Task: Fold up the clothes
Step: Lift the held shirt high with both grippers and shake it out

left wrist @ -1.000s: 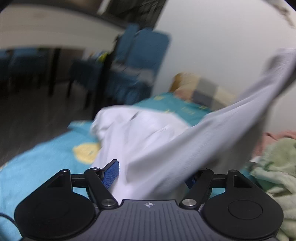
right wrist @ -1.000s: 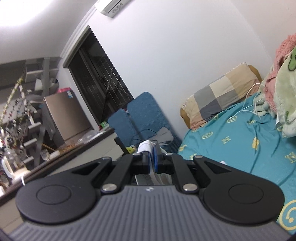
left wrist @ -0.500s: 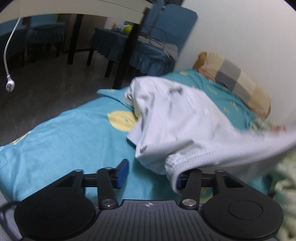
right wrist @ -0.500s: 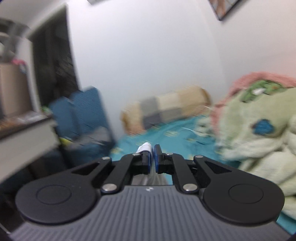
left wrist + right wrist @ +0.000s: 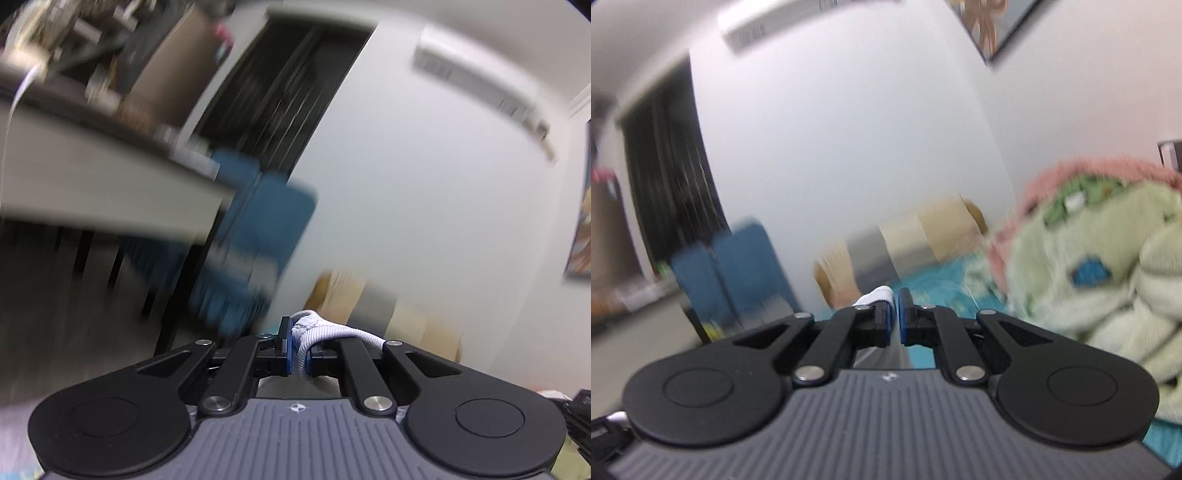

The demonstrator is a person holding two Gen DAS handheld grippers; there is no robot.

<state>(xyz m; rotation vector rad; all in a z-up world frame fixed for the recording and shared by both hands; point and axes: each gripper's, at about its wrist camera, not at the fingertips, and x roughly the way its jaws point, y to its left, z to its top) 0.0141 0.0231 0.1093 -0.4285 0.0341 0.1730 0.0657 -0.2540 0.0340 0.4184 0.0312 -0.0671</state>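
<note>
The white wall [image 5: 842,155] fills most of both wrist views, with a dark doorway [image 5: 280,96] at its left and an air conditioner [image 5: 480,85] mounted high up; the corner of a framed picture [image 5: 993,26] shows near the top of the right wrist view. Below lies the bed [image 5: 945,284] with its teal sheet, only a strip of it visible past the right tool. A heap of pale green and pink blankets [image 5: 1100,266] is piled on the bed's right side, and a checked pillow [image 5: 908,240] leans against the wall at the head. Blue-covered chairs [image 5: 258,236] stand beside a pale tabletop [image 5: 103,184] to the left, all badly blurred. The left tool [image 5: 300,347] points level, and its blue pads are clamped on the ribbed hem of the white garment [image 5: 332,334], which bunches between the pads and curls off over the right finger. The right tool [image 5: 894,317] also points level, its pads pressed together on another edge of the same white cloth, a small tuft of which pokes up above the left pad while the rest hangs out of sight below. How the cloth runs between the two tools cannot be seen.
</note>
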